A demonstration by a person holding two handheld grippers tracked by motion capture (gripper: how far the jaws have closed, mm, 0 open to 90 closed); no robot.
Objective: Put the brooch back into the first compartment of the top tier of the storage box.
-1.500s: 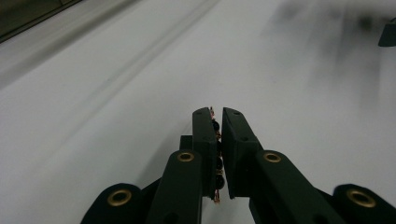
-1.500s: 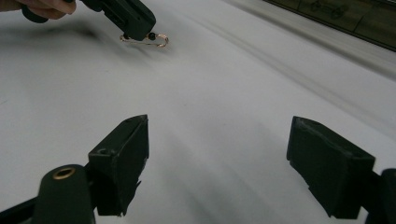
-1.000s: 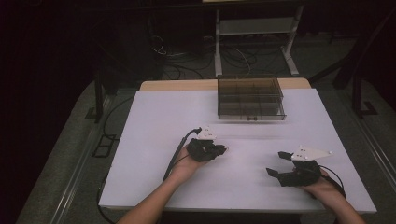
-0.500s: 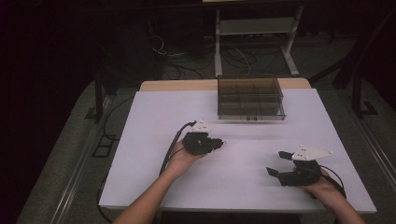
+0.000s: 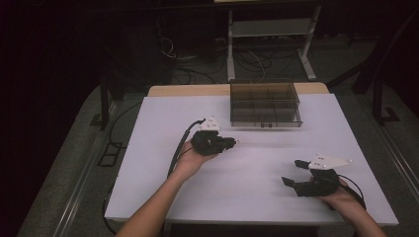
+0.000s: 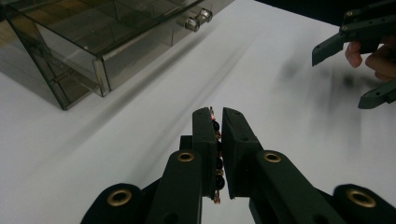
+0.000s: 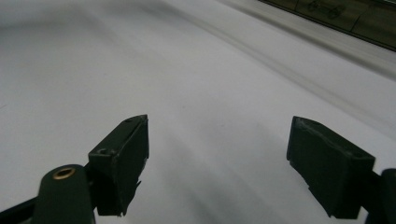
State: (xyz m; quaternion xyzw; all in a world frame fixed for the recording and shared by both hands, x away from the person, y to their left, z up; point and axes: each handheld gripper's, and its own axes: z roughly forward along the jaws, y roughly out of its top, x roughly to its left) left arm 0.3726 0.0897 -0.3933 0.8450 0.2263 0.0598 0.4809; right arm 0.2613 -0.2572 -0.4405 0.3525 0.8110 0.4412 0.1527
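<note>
Tongs, left [image 6: 214, 154]: clamped on a short string of dark beads with gold links [image 6: 215, 158], lifted off the white bench [image 5: 163, 148].
Tongs, right [image 5: 292, 173]: spread apart, nothing between, near the bench's front right corner.
Done: bead string judged picked up.
Left: closed smoked-clear plastic drawer box [image 5: 265, 102] at the far edge to be opened, string placed inside.

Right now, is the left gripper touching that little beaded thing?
Touching. In the left gripper view, the left gripper has its jaws squeezed shut on the beaded thing, with dark beads pinched between the pads.
</note>
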